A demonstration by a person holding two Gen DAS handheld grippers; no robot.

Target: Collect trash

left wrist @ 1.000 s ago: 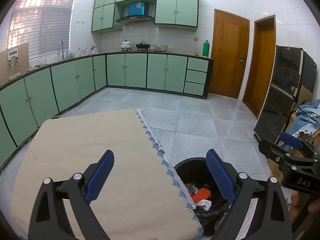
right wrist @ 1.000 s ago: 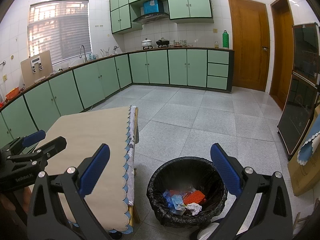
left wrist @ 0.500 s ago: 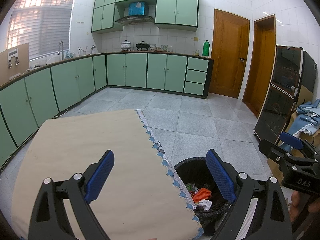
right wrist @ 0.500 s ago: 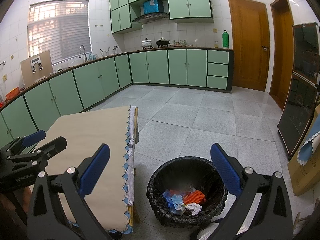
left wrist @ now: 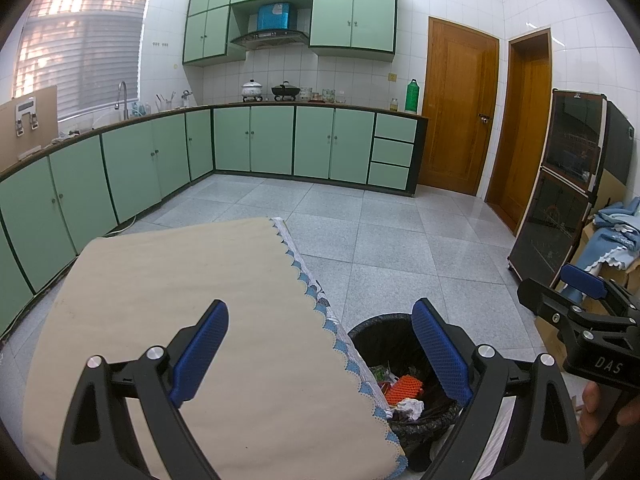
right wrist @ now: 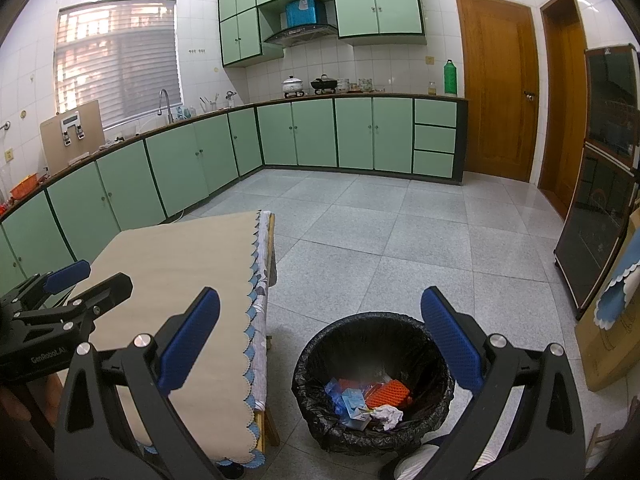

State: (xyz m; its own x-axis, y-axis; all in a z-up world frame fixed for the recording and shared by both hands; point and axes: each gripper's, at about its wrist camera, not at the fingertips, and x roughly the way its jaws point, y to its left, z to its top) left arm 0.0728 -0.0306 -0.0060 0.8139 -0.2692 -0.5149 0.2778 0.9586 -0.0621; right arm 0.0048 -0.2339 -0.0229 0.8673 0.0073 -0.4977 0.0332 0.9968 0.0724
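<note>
A cloth-covered table [right wrist: 172, 280] fills the left. Right of it on the floor stands a black-lined bin [right wrist: 374, 380] holding the trash [right wrist: 370, 400]. Left gripper [left wrist: 320, 354] and right gripper [right wrist: 320, 336] both gape wide, empty.

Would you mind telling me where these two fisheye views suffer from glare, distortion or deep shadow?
Left wrist view: the window is blown out, the counter bows and the corners vignette black. Right wrist view: the same bowing, floor glare by the wooden door, and the trash bin interior is dark though its litter stays readable.
</note>
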